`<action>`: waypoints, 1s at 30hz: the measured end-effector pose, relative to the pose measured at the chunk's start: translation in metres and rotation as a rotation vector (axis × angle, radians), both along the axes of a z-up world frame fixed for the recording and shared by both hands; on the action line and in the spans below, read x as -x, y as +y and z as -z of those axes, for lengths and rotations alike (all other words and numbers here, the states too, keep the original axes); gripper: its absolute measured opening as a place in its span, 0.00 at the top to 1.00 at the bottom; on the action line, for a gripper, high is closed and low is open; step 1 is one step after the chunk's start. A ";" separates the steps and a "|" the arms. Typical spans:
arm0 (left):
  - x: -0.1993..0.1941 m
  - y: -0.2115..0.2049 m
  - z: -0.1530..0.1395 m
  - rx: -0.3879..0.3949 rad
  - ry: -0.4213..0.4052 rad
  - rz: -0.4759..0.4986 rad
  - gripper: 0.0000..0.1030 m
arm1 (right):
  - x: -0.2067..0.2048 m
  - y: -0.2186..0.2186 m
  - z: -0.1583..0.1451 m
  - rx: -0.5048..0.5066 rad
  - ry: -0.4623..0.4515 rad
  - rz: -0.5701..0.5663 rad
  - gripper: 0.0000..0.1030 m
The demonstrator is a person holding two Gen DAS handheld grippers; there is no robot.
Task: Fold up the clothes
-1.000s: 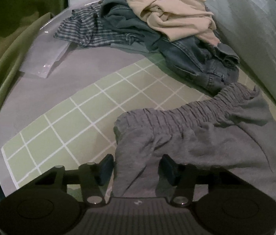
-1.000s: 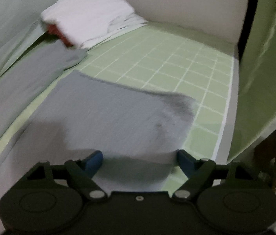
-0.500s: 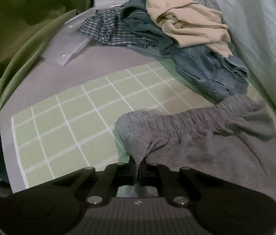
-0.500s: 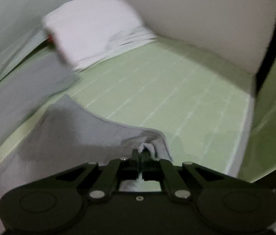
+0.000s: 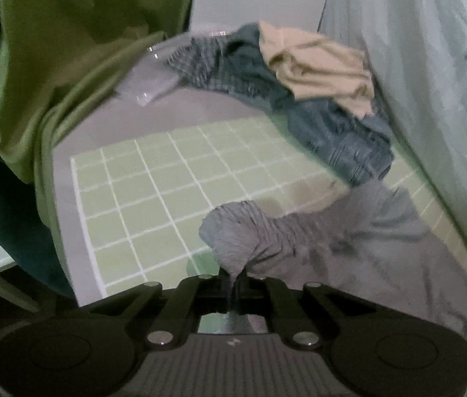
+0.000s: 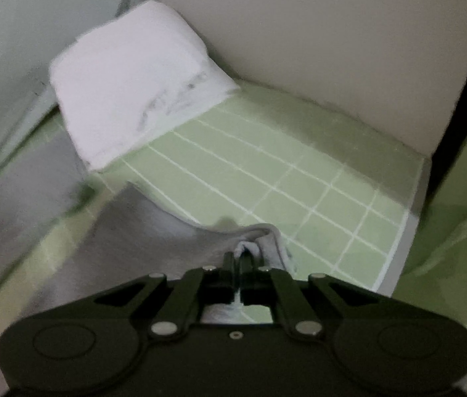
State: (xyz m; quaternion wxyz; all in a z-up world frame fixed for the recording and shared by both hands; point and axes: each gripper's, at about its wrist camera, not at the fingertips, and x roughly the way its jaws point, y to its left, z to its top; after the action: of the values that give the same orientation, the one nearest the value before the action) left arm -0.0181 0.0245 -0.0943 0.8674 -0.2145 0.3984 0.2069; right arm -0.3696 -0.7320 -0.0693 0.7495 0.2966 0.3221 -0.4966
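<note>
Left gripper point(image 5: 232, 281): black linkage arms, silver pivot screws at 6 o'clock, ribbed grey housing, small logo.

The shorts point(image 5: 299, 231) are lying on the mat point(image 5: 154, 185), nearest the camera. Behind them, a clothes pile point(image 5: 299, 92) is sitting at the mat's far end. In the right view, a folded stack point(image 6: 134, 89) is resting in the mat's far-left corner, against the wall point(image 6: 332, 33).
</note>
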 end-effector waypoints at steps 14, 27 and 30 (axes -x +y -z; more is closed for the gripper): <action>0.004 0.014 -0.048 0.111 -0.057 -0.150 0.98 | -0.030 -0.007 -0.058 0.026 -0.260 0.098 0.97; -0.105 -0.012 -0.040 0.103 -0.082 -0.142 0.98 | -0.152 -0.053 -0.043 0.052 -0.246 0.070 0.97; -0.141 -0.024 -0.036 0.094 -0.088 -0.127 0.98 | -0.194 -0.061 -0.042 0.069 -0.217 0.052 0.97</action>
State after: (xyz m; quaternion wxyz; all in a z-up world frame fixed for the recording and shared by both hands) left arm 0.1225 0.0005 -0.0585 0.8583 -0.2885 0.3548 0.2329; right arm -0.1751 -0.7929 -0.0277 0.7766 0.3309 0.2142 -0.4916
